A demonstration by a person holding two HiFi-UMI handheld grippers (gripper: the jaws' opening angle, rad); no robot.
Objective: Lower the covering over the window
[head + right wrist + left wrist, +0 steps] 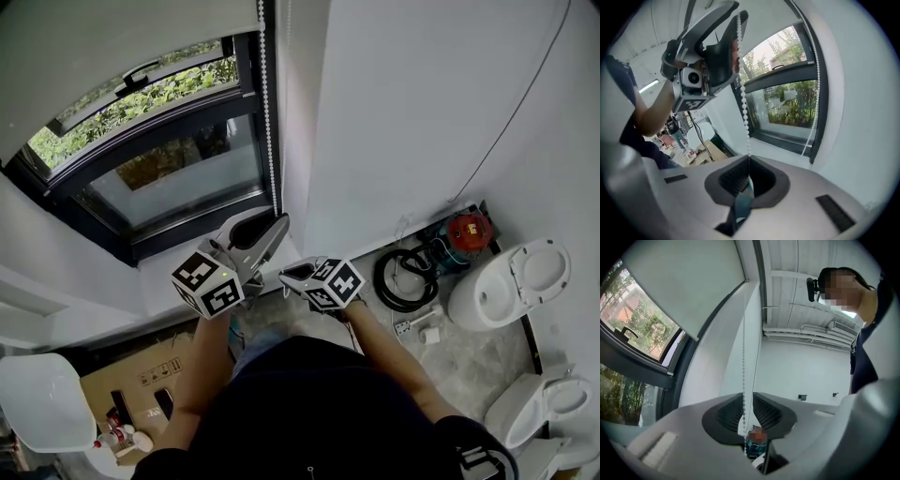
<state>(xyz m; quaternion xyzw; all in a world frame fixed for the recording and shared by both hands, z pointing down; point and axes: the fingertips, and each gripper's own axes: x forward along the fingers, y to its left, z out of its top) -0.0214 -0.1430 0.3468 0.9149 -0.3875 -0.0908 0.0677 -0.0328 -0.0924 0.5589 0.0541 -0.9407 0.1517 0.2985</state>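
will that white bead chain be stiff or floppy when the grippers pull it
Probably floppy: the white bead chain runs straight only where pulled taut above the shut right gripper. Likely light, being thin. The round beads may catch in the ribbed pads rather than slip; between the left gripper's open jaws it could swing free.

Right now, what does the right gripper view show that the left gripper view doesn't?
Only the right gripper view shows the left gripper from outside, higher up the bead chain, and the right gripper shut on that chain lower down. Only the left gripper view shows the roller blind with its bottom edge part way down the window, the ceiling, and the left jaws standing apart around the chain. Both show the chain, the window and greenery outside.
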